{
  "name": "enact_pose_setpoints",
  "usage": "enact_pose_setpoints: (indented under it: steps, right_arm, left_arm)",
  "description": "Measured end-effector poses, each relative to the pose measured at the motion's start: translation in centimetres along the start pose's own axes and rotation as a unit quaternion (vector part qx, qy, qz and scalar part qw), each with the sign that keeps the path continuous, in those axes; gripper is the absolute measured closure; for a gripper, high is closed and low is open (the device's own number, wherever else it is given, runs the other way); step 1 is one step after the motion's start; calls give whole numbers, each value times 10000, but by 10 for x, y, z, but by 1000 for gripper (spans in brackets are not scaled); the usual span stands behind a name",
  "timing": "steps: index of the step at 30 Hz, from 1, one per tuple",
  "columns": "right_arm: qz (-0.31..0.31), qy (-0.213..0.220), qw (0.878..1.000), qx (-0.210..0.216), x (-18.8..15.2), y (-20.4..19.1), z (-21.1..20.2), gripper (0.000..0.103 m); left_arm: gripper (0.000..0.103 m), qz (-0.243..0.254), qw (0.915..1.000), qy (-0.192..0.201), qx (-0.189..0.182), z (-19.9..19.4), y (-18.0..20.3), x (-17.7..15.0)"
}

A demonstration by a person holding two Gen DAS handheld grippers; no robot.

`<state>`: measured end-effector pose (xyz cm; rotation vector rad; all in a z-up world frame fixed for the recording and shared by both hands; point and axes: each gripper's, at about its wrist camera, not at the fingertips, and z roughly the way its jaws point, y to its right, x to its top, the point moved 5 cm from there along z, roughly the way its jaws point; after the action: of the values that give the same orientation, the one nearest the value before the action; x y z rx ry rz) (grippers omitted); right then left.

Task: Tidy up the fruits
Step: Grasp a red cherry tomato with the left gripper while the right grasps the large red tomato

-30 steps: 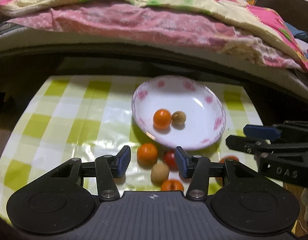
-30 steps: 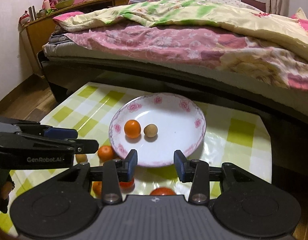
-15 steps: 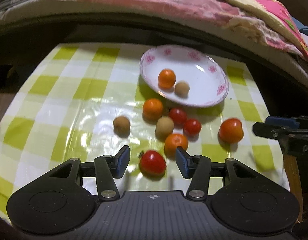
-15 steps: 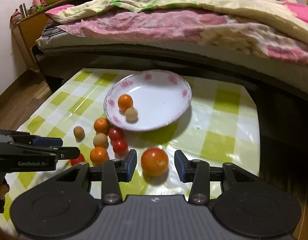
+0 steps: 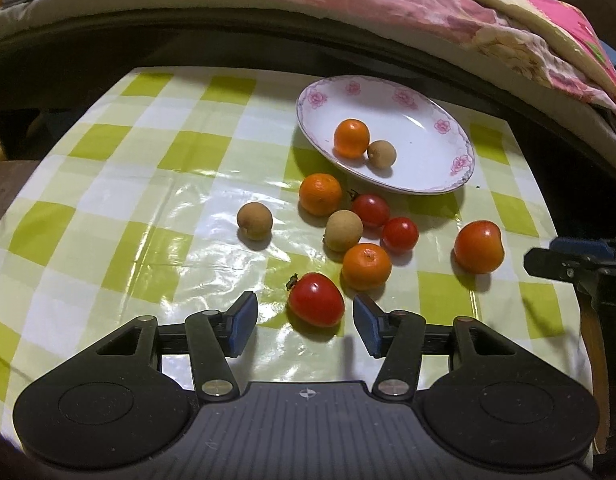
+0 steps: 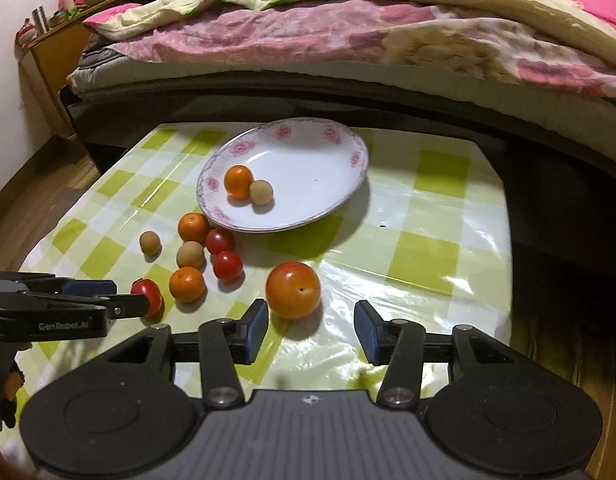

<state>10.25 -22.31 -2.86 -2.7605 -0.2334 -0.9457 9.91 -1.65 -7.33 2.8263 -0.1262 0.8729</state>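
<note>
left gripper (image 5: 304, 318) jaws just widening around red tomato (image 5: 316, 299), stem up-left; right gripper (image 6: 311, 326) likewise, released

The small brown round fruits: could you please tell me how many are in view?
3. One on the plate beside an orange fruit; one alone on the tablecloth; one within the loose cluster. None seems hidden.

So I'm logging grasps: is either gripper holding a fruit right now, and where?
Neither. The left gripper is open around a red tomato; the right gripper is open before a larger orange-red tomato.
</note>
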Motion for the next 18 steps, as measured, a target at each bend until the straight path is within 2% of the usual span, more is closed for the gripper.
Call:
enact_pose_setpoints:
  steps: [7, 12, 18]
  right_arm:
    - [-210, -32, 9998, 19, 2, -8, 8, 47]
    - [-237, -43, 9997, 44, 4, -9, 12, 47]
    - [-285, -74, 9996, -39, 5, -4, 18, 47]
  left_arm:
    - [39, 274, 9996, 72, 52, 7, 8, -4]
    - [39, 324, 9994, 57, 113, 19, 9, -2]
    - [46, 426, 9986, 166, 263, 24, 11, -2]
